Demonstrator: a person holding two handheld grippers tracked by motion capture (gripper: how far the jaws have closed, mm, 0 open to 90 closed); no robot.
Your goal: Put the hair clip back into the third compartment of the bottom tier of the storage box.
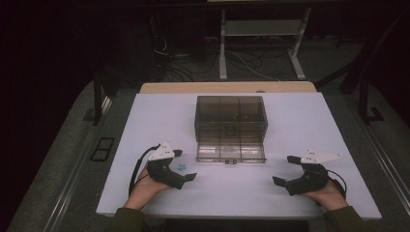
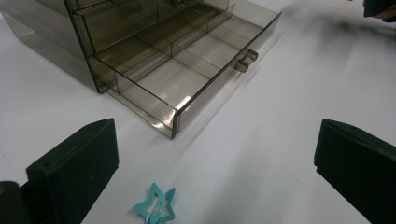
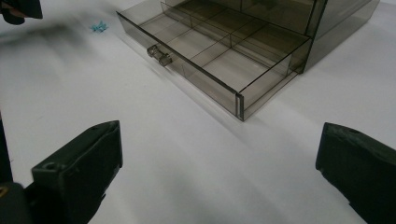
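Jaws on both grippers stand wide apart with nothing between them. The left gripper [image 1: 185, 166], at lower left of the high view, hovers over the small teal star-shaped hair clip [image 2: 155, 206], which lies flat on the white table [image 1: 290, 121]; in the left gripper view it sits at the bottom centre of the frame, between the two black jaws but nearer the left one, and clear of both. The smoky transparent plastic drawer box [image 1: 231, 114] stands at the centre of the high view, its bottom drawer [image 2: 187, 77] pulled out and its compartments apparently empty.

Picking up the clip looks like the step in hand. The clip is thin and flat, so the jaws should come down until their tips nearly meet the table, centred over the star, then close across its narrow width rather than over its points. Shift slightly so the clip sits midway between them first. The right gripper [image 1: 285, 170], at lower right, rests well away and can stay there.
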